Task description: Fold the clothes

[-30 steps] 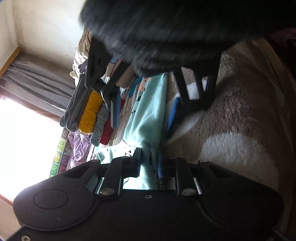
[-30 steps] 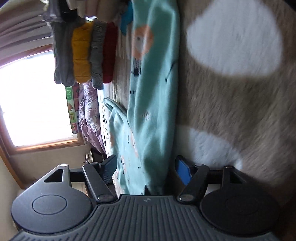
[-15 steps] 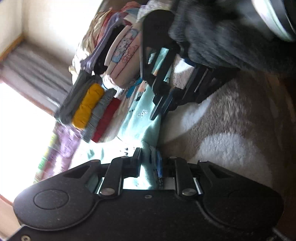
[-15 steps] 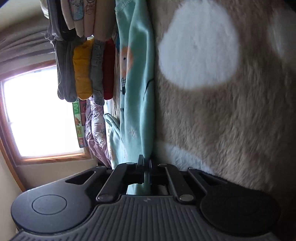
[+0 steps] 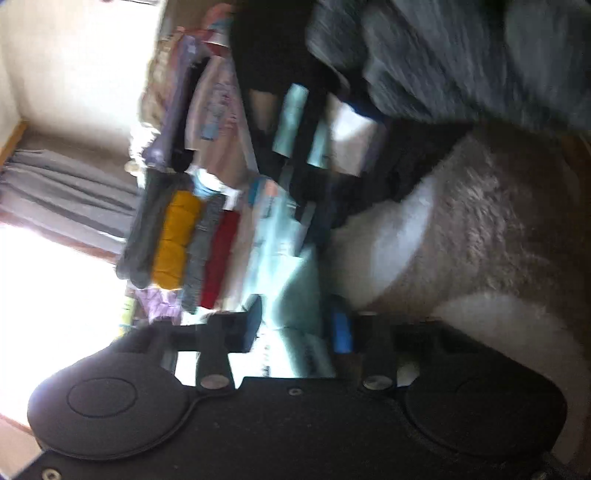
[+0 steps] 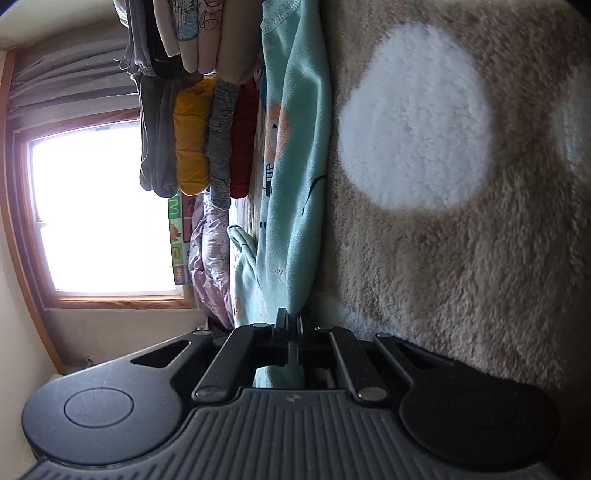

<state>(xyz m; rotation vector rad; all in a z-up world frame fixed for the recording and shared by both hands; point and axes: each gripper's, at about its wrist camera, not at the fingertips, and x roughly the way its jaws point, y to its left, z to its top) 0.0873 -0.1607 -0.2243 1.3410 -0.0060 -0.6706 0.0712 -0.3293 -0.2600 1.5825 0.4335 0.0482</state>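
Observation:
A mint-green printed garment (image 6: 291, 155) lies on a beige fleece blanket with white spots (image 6: 461, 240). Both views are rolled sideways. My right gripper (image 6: 290, 326) is shut on the garment's near edge, fabric pinched between its pads. In the left wrist view, which is blurred, my left gripper (image 5: 295, 325) is open around the same garment (image 5: 284, 273), its fingers apart on either side of the cloth. The right gripper (image 5: 306, 147) shows there beyond it, under a dark sleeve (image 5: 461, 55).
A stack of folded clothes in grey, mustard, grey and red (image 6: 199, 136) stands beyond the garment, with more folded pale items (image 6: 192, 33) beside it. A lilac quilt (image 6: 210, 254) and a bright window (image 6: 96, 210) lie behind.
My left gripper was shut on the garment and has opened. My right gripper was open a second ago, closed on the garment's edge and stays shut.

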